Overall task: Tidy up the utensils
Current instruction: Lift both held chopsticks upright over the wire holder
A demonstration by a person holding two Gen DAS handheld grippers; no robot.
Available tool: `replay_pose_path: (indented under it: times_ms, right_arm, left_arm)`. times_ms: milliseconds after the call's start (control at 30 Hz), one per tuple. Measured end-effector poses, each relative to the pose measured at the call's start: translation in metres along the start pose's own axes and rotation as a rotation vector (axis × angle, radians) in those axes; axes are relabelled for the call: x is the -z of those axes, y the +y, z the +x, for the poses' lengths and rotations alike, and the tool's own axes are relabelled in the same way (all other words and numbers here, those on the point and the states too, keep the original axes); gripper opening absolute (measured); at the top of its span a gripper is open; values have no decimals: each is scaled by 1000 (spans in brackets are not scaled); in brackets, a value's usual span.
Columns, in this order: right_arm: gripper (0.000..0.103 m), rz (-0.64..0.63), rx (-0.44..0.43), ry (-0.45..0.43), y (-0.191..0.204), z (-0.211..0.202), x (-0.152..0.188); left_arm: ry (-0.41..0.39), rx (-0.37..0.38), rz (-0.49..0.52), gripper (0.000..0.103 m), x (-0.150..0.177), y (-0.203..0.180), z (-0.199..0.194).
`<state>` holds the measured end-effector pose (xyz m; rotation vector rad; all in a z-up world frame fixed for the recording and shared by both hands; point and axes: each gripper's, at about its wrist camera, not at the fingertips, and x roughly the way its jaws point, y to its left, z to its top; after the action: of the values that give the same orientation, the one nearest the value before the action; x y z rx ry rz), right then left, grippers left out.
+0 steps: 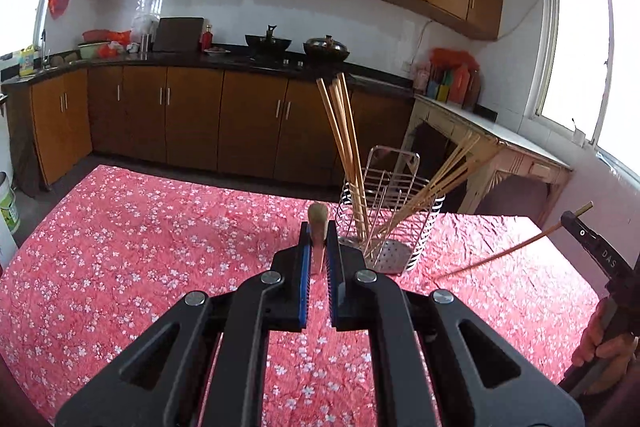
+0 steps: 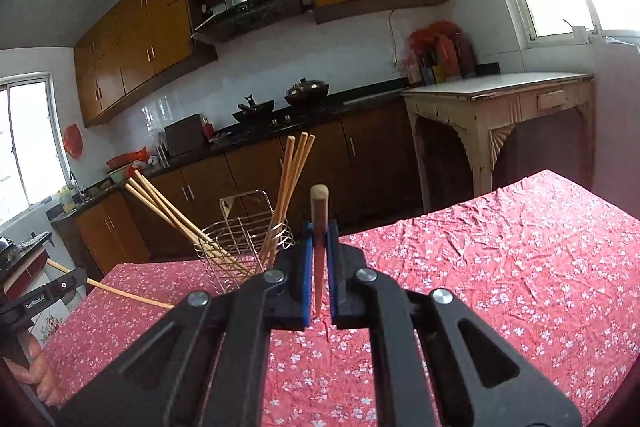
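Observation:
A wire utensil holder (image 1: 390, 215) stands on the red floral tablecloth (image 1: 160, 247), with several wooden chopsticks (image 1: 344, 131) leaning in it; it also shows in the right wrist view (image 2: 244, 231). My left gripper (image 1: 318, 235) is shut on a chopstick (image 1: 318, 227) just left of the holder. My right gripper (image 2: 319, 239) is shut on another chopstick (image 2: 320, 223), right of the holder. In the left wrist view the right gripper (image 1: 576, 223) is at the far right, its chopstick (image 1: 496, 255) slanting down toward the table. The left gripper (image 2: 76, 283) shows at the right wrist view's left edge.
Kitchen cabinets and a dark countertop (image 1: 224, 61) with woks run along the far wall. A cream side table (image 2: 496, 99) stands right of the table. The tablecloth (image 2: 500, 267) spreads wide to the right of the holder.

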<state>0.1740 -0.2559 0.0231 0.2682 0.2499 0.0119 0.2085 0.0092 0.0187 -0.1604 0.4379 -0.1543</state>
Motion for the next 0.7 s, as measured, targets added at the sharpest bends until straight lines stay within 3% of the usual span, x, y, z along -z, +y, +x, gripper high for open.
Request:
replay_pose_path:
  times_ms: [333, 500, 700]
  right_arm:
    - [8, -41, -8, -25, 16, 3, -14]
    - [8, -78, -24, -76, 31, -7, -40]
    - [8, -90, -41, -62, 42, -6, -53]
  left_arm:
    - [-9, -17, 9, 7, -9, -3, 6]
    - [-57, -27, 46, 7, -31, -15, -1]
    - [-105, -12, 83, 7, -46, -28, -13]
